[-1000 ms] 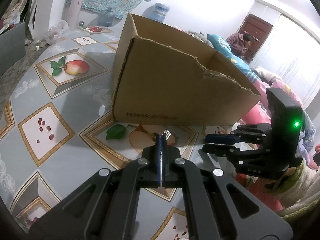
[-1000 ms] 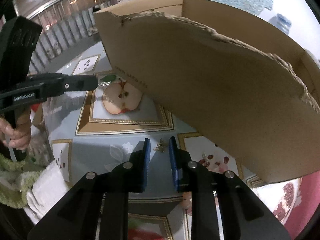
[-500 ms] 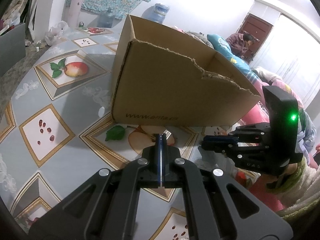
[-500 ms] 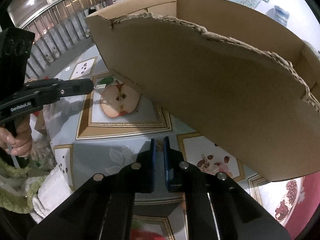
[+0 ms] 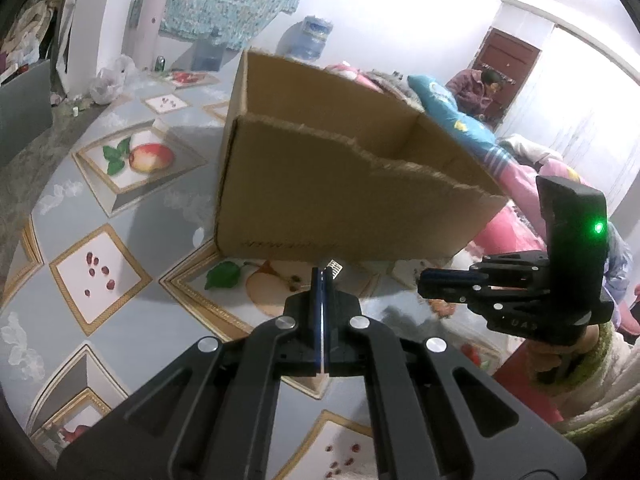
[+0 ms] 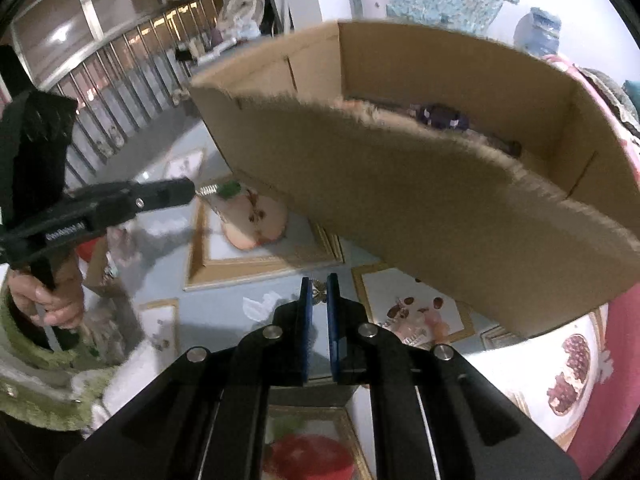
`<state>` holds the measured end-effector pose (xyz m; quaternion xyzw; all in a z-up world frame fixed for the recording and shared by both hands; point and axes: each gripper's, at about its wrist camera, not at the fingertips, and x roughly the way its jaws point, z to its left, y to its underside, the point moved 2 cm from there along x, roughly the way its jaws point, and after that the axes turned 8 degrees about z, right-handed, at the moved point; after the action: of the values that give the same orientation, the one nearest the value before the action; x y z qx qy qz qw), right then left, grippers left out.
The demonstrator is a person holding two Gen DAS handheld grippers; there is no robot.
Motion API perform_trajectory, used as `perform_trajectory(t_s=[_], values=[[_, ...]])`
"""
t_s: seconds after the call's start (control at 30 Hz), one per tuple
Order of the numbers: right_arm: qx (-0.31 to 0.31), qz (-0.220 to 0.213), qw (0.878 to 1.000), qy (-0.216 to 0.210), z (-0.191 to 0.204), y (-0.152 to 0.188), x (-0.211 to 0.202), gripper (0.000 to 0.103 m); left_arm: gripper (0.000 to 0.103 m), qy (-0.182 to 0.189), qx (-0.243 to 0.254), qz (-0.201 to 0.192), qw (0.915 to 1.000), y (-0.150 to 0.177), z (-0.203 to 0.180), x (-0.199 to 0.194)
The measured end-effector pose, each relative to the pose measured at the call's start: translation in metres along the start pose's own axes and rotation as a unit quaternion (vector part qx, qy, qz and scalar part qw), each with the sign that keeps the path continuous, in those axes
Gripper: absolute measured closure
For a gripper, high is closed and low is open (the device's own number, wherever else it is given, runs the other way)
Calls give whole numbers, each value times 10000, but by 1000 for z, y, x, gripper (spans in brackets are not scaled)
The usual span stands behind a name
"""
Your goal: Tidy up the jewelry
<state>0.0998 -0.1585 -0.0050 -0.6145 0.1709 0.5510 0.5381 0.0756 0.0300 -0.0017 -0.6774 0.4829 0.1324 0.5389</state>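
Note:
A torn-edged cardboard box (image 5: 344, 196) stands on the fruit-patterned tablecloth; the right wrist view shows dark items (image 6: 440, 117) lying inside the box (image 6: 420, 200). My left gripper (image 5: 321, 276) is shut on a small silver comb-like piece (image 5: 334, 269), which pokes out past its tips just before the box's near wall. From the right wrist view the same silver piece (image 6: 206, 190) sticks out of the left gripper (image 6: 191, 193). My right gripper (image 6: 318, 286) is shut on a small gold ornament (image 6: 319, 292), held above the cloth near the box's front wall. The right gripper (image 5: 423, 280) hangs right of the left one.
A hand in a green fuzzy sleeve (image 6: 48, 304) holds the left gripper. The table's edge runs on the near side, with pink bedding (image 5: 516, 224) beyond it. A water jug (image 5: 314, 38) and bags stand behind the table. A person (image 5: 476, 92) sits by the far door.
The right jaws closed on the gold ornament that lay on the cloth and rose with it, so the box's inside now shows. The left gripper has stayed put.

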Motion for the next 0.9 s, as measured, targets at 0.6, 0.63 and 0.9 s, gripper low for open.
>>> perform_trajectory(t_s=[0.6, 0.63, 0.9], values=[[572, -771, 9945, -414, -73, -96, -82, 96, 103, 522, 830, 46, 9952, -131, -76, 4], [652, -604, 9951, -429, -81, -103, -72, 96, 103, 422, 839, 210, 9954, -137, -76, 18], [990, -72, 9945, -333, -116, -125, -22, 95, 96, -169, 575, 970, 9935, -153, -55, 98]])
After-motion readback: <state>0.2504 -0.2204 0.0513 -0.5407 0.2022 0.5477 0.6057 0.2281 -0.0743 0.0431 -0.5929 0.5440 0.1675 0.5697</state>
